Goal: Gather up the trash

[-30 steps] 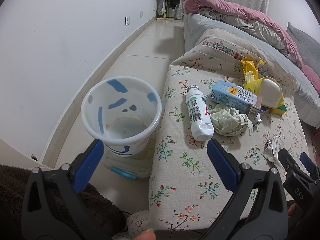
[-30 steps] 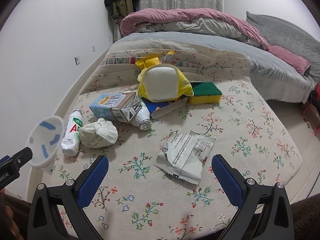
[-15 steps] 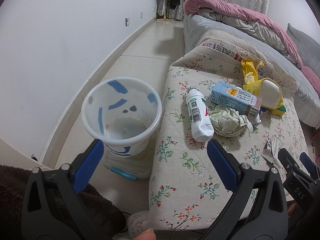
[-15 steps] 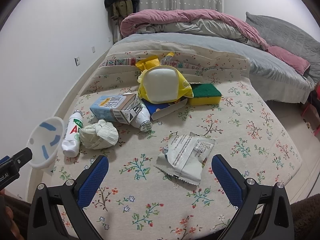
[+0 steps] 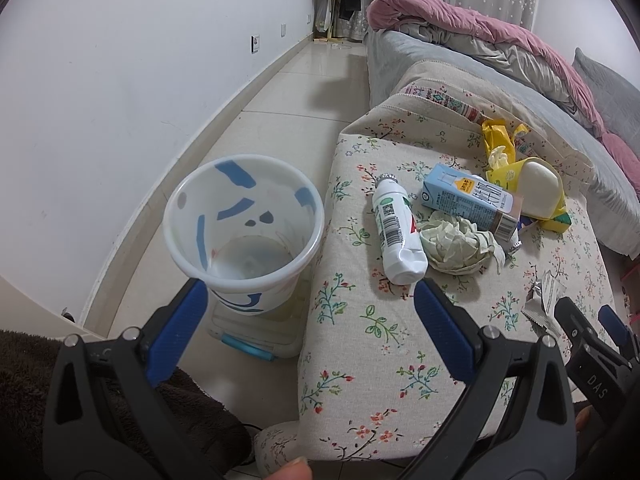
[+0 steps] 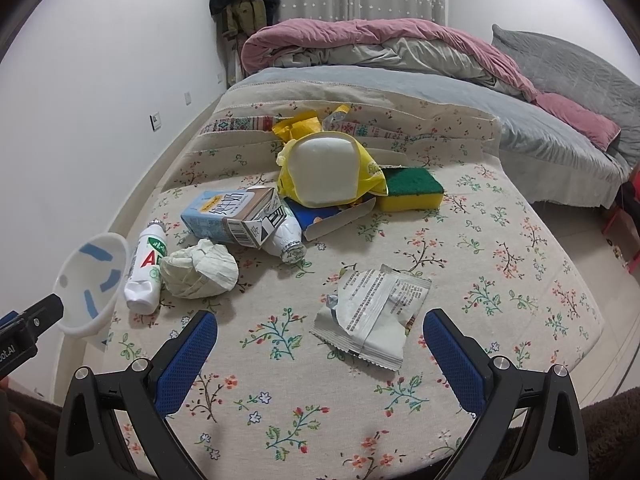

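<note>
Step in hand, judged from the layout: first pickup of trash from the flower-patterned bench (image 6: 500, 264) into the bin (image 5: 244, 228), which stands on the floor just off the bench's left edge and appears empty.

Working left to right from the bin:

- The left hand-held gripper (image 5: 308, 312) is released — its blue pads stand wide apart, holding nothing, poised between the bin and the bench edge.
- The white bottle (image 5: 396, 236) lies on its side, the nearest item to the bin, cap pointing away. Grip it across the middle of the body, not the dented base.
- The crumpled paper (image 6: 200, 270) touches the bottle on the side away from the bin. It should compress easily; close fully.
- The milk carton (image 6: 232, 218) lies beyond the paper, resting against a second bottle (image 6: 286, 238).
- The torn wrapper (image 6: 372, 312) lies flat, well away from the bin. The right hand-held gripper (image 6: 320, 344) is also released, empty, framing it — lower one pad under a raised edge, since a flat foil sheet may slip.
- The yellow bag (image 6: 324, 172) and sponge (image 6: 408, 190) sit farthest back.
</note>
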A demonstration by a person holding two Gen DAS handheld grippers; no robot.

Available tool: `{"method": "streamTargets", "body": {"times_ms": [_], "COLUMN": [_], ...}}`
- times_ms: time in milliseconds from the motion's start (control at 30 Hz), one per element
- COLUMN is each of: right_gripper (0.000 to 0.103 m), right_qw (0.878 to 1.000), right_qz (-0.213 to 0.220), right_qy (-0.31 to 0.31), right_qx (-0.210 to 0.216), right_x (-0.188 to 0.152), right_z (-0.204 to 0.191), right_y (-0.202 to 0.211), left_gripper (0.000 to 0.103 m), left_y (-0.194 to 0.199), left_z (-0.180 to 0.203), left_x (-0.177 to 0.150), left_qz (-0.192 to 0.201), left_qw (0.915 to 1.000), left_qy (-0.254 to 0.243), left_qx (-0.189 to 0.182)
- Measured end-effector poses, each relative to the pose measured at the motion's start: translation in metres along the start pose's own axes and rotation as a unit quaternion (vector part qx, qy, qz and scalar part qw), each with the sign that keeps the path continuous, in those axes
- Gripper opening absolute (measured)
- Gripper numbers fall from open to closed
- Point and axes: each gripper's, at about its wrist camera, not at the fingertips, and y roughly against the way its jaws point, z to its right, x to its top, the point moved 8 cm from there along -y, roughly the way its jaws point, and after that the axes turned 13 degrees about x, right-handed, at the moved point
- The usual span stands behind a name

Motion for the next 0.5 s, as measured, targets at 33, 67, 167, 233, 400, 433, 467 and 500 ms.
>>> {"method": "streamTargets", "body": {"times_ms": [33,67,167,233,400,433,467,500], "right_gripper": [0.103,0.103,0.103,0.103,0.103,0.103,0.103,0.103], "right_qw": [1.0,1.0,1.0,1.0,1.0,1.0,1.0,1.0], "right_qz": [0.0,0.0,0.0,0.0,0.001,0.001,0.001,0.001], "right_qy": [0.0,0.0,-0.001,0.001,-0.003,-0.004,-0.005,-0.005], "right_qx": [0.0,0.0,0.0,0.001,0.001,0.001,0.001,0.0], "right_x": [0.0,-0.0001,-0.0002,0.0002,0.0011,0.0015,0.0022,0.0031], "right_z": [-0.0001,0.0001,0.0009,0.0022,0.0052,0.0058,0.0061,0.0063], "right_y": [0.0,0.0001,0.001,0.0017,0.0036,0.0041,0.0045,0.0047], "left_gripper": [0.102,0.102,0.102,0.102,0.102,0.102,0.102,0.102], "left_y": [0.0002,0.0001,0.0011,0.0019,0.0035,0.0037,0.004,0.0044], "left_z": [0.0,-0.0002,0.0007,0.0012,0.0034,0.0039,0.0047,0.0059], "left_x": [-0.0001,0.0001,0.0004,0.0004,0.0008,0.0009,0.001,0.0012], "left_qz": [0.0,0.0,0.001,0.002,0.005,0.005,0.005,0.006], "left_qw": [1.0,1.0,1.0,1.0,1.0,1.0,1.0,0.9999], "left_qy": [0.0,-0.001,-0.003,-0.004,-0.006,-0.007,-0.008,-0.01], "left_qx": [0.0,0.001,0.001,0.001,0.001,0.001,0.001,0.0]}}
